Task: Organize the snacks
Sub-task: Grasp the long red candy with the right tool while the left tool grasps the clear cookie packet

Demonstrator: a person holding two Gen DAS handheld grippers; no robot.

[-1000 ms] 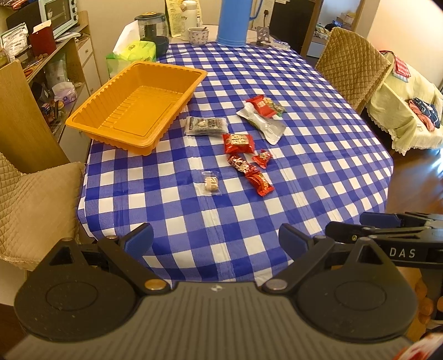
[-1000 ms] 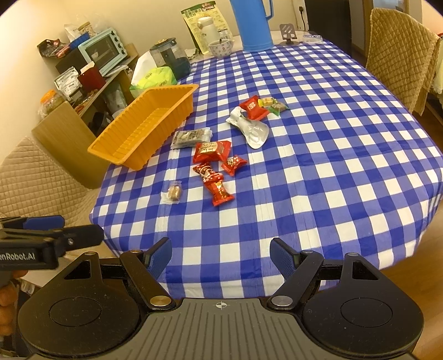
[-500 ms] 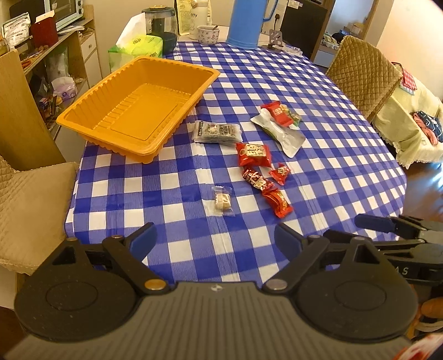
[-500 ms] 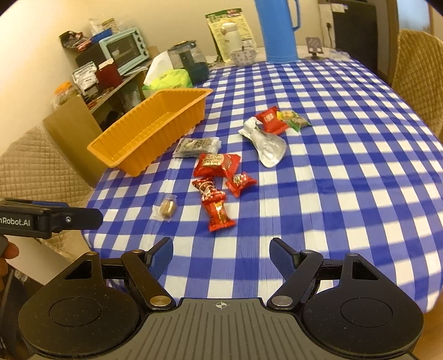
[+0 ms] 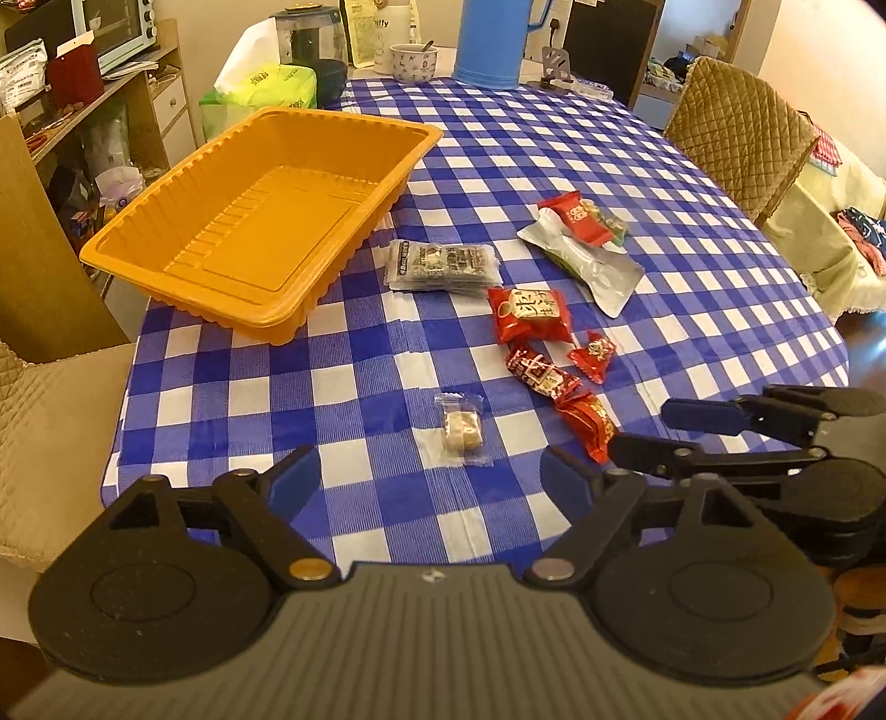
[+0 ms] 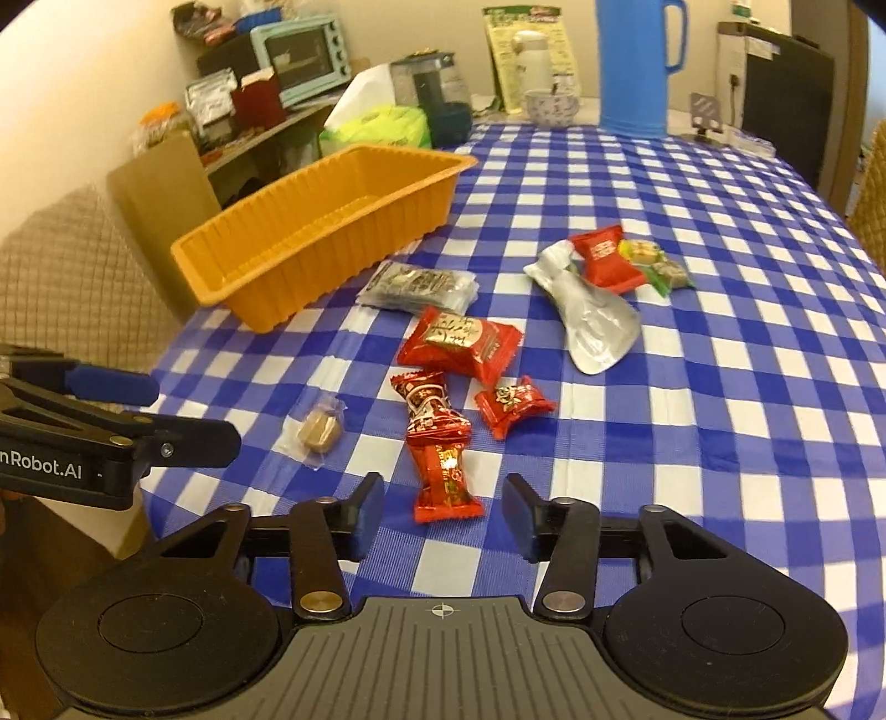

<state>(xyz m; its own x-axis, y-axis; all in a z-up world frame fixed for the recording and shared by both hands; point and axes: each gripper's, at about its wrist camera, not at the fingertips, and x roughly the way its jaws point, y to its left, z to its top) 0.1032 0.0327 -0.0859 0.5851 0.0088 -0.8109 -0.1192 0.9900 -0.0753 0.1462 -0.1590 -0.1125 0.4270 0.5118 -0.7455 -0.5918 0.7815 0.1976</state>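
An empty orange tray (image 5: 266, 221) (image 6: 310, 232) sits at the table's left. Several wrapped snacks lie right of it: a grey packet (image 5: 440, 266) (image 6: 421, 285), a large red packet (image 5: 529, 315) (image 6: 459, 343), a silver pouch (image 5: 587, 266) (image 6: 592, 321), small red candies (image 5: 584, 423) (image 6: 443, 471) and a clear-wrapped beige sweet (image 5: 459, 429) (image 6: 317, 429). My left gripper (image 5: 429, 484) is open and empty, just short of the beige sweet. My right gripper (image 6: 443, 515) is open and empty, its jaws on either side of the nearest red candy.
A blue thermos (image 5: 490, 39) (image 6: 637, 66), cup (image 5: 412, 55), kettle and green tissue pack (image 5: 271, 88) stand at the table's far end. Shelves with a toaster oven (image 6: 302, 55) are at left. Quilted chairs (image 5: 736, 127) flank the table.
Both grippers have moved forward and lower toward the snacks. The right gripper has closed in on the nearest red candy; the left has neared the beige sweet.
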